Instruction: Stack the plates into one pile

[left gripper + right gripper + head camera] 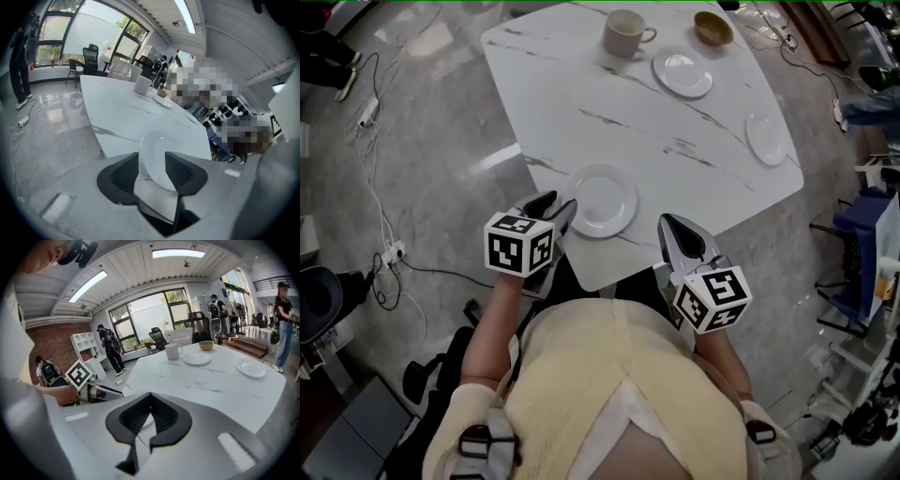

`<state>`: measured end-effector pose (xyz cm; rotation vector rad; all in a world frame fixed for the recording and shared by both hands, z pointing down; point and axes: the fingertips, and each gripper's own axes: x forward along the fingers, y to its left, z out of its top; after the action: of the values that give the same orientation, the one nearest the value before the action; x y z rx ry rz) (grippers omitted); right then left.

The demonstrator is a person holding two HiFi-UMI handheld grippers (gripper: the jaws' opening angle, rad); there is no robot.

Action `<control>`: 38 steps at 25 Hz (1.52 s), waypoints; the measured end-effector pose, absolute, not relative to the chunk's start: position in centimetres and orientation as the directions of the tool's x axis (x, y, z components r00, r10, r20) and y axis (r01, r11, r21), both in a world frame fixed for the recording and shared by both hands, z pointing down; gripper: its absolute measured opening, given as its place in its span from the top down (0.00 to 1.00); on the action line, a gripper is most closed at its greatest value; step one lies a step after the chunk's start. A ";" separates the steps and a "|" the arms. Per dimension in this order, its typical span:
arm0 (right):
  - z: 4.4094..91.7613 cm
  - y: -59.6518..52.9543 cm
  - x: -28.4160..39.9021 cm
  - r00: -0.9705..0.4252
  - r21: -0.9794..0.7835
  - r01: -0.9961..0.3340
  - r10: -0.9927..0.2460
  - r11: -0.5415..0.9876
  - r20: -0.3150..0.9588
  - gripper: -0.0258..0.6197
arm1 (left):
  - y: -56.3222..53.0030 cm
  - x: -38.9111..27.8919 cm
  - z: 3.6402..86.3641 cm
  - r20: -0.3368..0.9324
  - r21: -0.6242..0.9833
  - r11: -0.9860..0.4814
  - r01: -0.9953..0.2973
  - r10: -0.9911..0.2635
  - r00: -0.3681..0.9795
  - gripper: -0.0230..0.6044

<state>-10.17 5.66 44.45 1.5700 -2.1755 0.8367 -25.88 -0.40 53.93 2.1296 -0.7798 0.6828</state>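
Three white plates lie apart on the white marble table [572, 103]: a near plate [602, 201], a far plate [682, 71] and a right plate [766, 139]. My left gripper [555, 204] is at the near plate's left rim, jaws open. In the left gripper view this plate [154, 150] shows in the gap of the left gripper [152, 158], and I see no pad pressing on it. My right gripper [667, 221] hovers at the table's near edge, right of that plate. The right gripper view shows the right gripper [150, 398] shut and empty, with the far plate [197, 359] and right plate [251, 368] beyond.
A beige cup [625, 34] and a tan bowl [713, 28] stand at the table's far side, next to the far plate. Cables and a power strip [392, 251] lie on the floor at left. Chairs and gear crowd the right side [862, 234].
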 end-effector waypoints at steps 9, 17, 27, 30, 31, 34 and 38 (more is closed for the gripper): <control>45.1 3.5 -6.6 -0.451 -0.318 -0.892 -0.700 0.322 0.553 0.96 | -0.8 -25.2 55.4 0.726 0.460 -0.381 -0.802 -0.359 0.587 0.66; 46.0 2.2 -4.1 -0.519 -0.351 -0.855 -0.653 0.383 0.552 0.96 | -0.9 -25.1 55.7 0.743 0.444 -0.244 -0.862 -0.438 0.506 0.69; 46.2 0.0 -1.5 -0.574 -0.363 -0.819 -0.620 0.444 0.536 0.96 | -1.0 -25.7 56.2 0.792 0.298 -0.185 -0.937 -0.501 0.350 0.80; 46.1 -0.5 -1.4 -0.597 -0.368 -0.802 -0.604 0.471 0.528 0.96 | -1.0 -25.7 56.1 0.799 0.285 -0.191 -0.939 -0.494 0.343 0.80; 46.0 -0.6 -1.5 -0.605 -0.370 -0.795 -0.599 0.480 0.524 0.96 | -0.9 -25.7 56.1 0.804 0.281 -0.195 -0.940 -0.486 0.342 0.80; 45.8 -0.6 -1.6 -0.629 -0.370 -0.776 -0.578 0.511 0.519 0.96 | -0.7 -25.7 55.9 0.821 0.251 -0.207 -0.945 -0.471 0.322 0.80; 45.8 -0.6 -1.4 -0.655 -0.362 -0.750 -0.551 0.554 0.517 0.96 | -0.4 -25.3 55.1 0.810 0.231 -0.200 -0.952 -0.503 0.302 0.82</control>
<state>-1.44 -0.60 45.79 1.0670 -2.4482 0.8088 -25.30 -0.38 55.10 1.8285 -1.3029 0.7664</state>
